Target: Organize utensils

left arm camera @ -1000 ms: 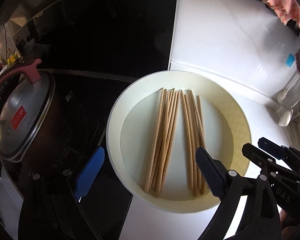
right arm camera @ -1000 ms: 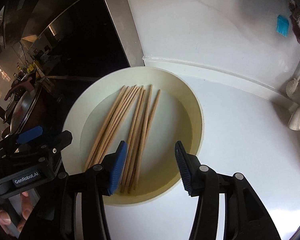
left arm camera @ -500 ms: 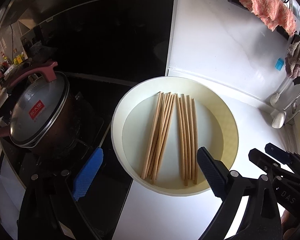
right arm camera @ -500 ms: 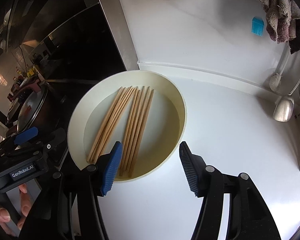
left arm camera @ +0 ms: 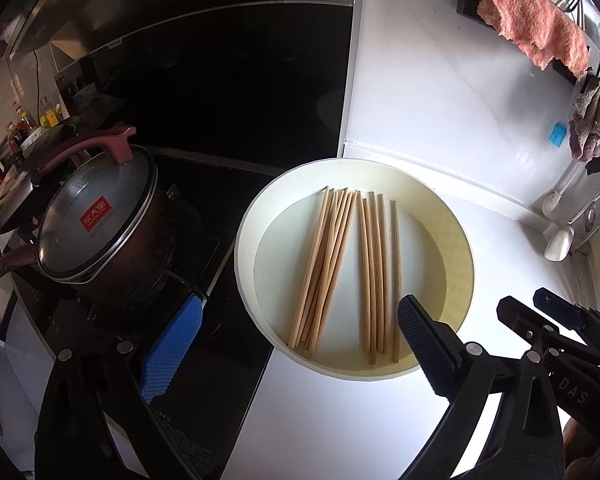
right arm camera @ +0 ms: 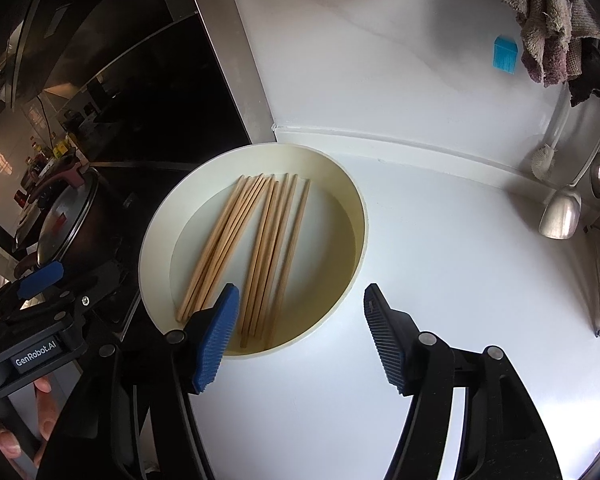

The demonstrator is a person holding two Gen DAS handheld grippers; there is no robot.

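At the far left a dark cooking pot with a glass lid and maroon handles (left arm camera: 96, 224) sits on the black glass hob (left arm camera: 228, 184), well apart from the work. Just right of the hob, on the white countertop (right arm camera: 440, 280), stands the round cream-coloured shallow dish (left arm camera: 458, 248) that holds the pale wooden chopsticks (left arm camera: 342, 268). They lie flat on its floor in two loose groups — a tighter, slightly fanned bunch on the left and a straighter row on the right, with one stick a little apart at the right edge.

The left gripper (left arm camera: 290, 342) hangs over the dish's near side with its jaws spread wide and nothing between them. The right gripper (right arm camera: 300, 336), whose jaws have just been opening, also stands apart and empty, near the dish's near-right rim.

By the look of it the sorting into groups is largely done (though the right row is not yet gathered), and no stick has left the dish. At the far right a metal ladle (right arm camera: 562, 212) hangs by the wall.
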